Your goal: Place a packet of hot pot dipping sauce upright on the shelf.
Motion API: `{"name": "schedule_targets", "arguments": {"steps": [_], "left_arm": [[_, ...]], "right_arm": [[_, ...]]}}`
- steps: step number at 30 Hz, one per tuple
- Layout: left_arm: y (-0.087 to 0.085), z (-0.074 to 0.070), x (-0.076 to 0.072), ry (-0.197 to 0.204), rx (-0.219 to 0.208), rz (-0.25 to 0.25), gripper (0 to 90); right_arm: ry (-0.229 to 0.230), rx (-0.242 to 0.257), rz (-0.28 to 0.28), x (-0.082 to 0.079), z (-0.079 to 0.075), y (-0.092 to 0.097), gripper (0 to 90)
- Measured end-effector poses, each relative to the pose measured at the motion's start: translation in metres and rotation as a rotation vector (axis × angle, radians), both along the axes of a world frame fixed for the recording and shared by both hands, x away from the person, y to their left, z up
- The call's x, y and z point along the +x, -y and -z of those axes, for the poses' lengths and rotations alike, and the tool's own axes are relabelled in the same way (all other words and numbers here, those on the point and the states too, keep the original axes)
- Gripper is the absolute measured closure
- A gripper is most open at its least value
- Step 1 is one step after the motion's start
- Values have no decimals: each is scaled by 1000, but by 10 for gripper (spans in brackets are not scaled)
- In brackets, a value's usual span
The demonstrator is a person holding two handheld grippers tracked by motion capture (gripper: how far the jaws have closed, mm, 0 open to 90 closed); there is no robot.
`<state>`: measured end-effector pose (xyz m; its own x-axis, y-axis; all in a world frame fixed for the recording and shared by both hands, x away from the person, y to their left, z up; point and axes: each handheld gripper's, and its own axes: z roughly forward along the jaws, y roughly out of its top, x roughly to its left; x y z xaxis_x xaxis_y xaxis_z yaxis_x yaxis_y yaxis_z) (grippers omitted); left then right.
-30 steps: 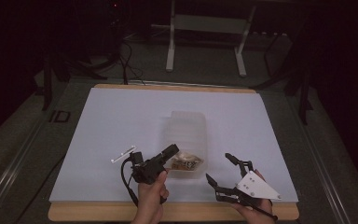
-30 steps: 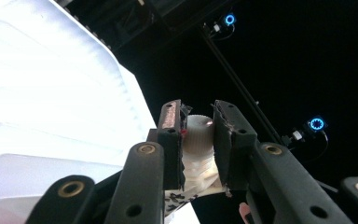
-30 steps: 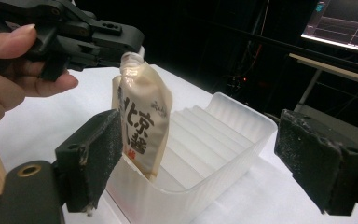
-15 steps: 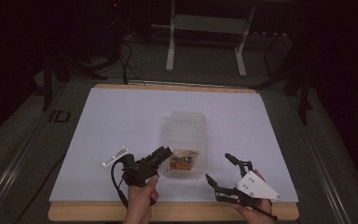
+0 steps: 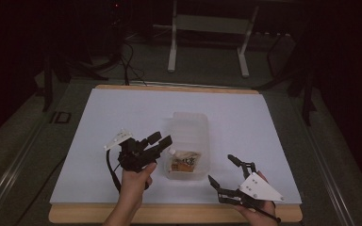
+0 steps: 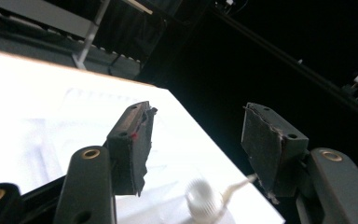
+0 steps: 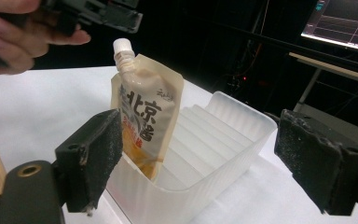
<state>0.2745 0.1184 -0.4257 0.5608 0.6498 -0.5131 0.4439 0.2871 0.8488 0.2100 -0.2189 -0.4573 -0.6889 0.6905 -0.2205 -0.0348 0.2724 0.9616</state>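
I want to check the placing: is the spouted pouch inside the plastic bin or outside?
Inside. The pouch leans in the bin's near end, spout up.

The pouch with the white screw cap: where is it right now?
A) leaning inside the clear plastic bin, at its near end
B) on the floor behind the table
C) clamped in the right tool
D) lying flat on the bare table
A: the pouch leans inside the clear plastic bin at its near end, cap up, while the right tool is open around nothing.
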Motion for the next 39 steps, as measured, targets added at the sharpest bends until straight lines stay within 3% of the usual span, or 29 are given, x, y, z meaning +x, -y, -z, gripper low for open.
{"name": "schedule_targets", "arguments": {"steps": [6,7,9,11,15,21,24,30,31,39], "left_arm": [[-7,-14,14,71,64,21,380],[-7,-16,15,87,83,27,353],[-9,-21,18,103,67,42,275],[-11,-25,20,114,79,68,213],[-11,-34,19,135,166,91,180],[-17,-40,13,137,266,99,149],[-24,-43,10,136,267,94,80],[-33,-44,-1,144,292,78,80],[-34,-42,-5,139,312,73,80],[-42,-33,-25,134,357,101,80]], "right_arm": [[0,-2,0,0,0,0,152],[-1,-2,-1,0,0,0,152],[-3,-4,-1,0,0,0,152],[-5,-4,0,0,0,0,152],[-5,-7,-1,0,0,0,152],[-5,-11,-3,0,1,-1,152],[-4,-15,-6,0,1,-1,152],[-7,-20,-5,0,2,-2,152],[-6,-19,-6,0,2,-2,152],[-6,-17,-4,1,2,-2,152]]}}
